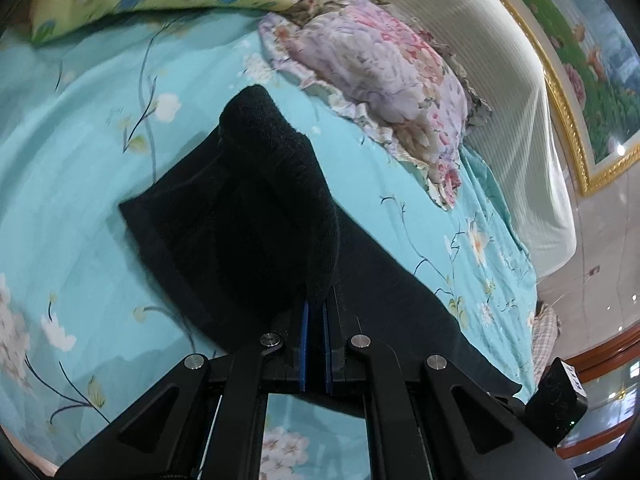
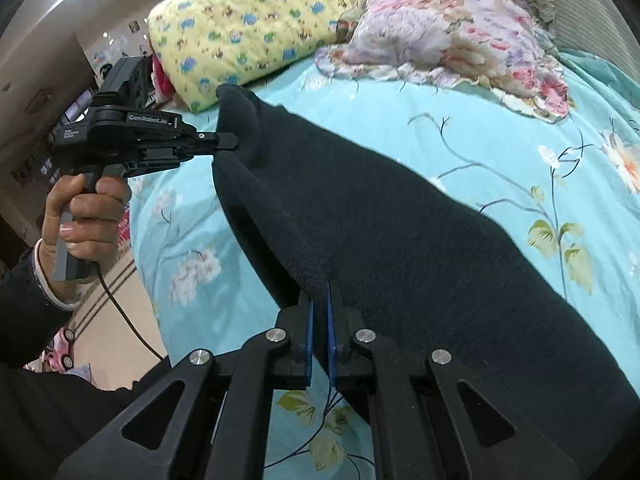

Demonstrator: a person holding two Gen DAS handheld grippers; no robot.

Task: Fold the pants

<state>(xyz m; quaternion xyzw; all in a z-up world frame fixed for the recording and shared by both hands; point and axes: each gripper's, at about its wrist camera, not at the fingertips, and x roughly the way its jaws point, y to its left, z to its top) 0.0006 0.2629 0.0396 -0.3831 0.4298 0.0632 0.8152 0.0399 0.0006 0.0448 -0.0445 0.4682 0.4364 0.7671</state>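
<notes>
The black pants (image 1: 248,216) lie on the turquoise flowered bedsheet (image 1: 80,160). My left gripper (image 1: 315,308) is shut on a raised fold of the pants' edge, which rises in front of the camera. My right gripper (image 2: 319,300) is shut on another part of the same edge of the pants (image 2: 380,220), lifted off the sheet (image 2: 480,120). In the right wrist view the left gripper (image 2: 234,142) shows at the left, held by a hand (image 2: 84,216), pinching the far end of that edge. The cloth hangs between both grippers and drapes to the bed on the right.
A yellow flowered pillow (image 2: 248,20) and a pink-purple flowered pillow (image 2: 452,28) lie at the head of the bed. A pale headboard (image 1: 500,80) and a framed picture (image 1: 592,60) stand beyond. The bed's left edge drops to the floor (image 2: 116,304).
</notes>
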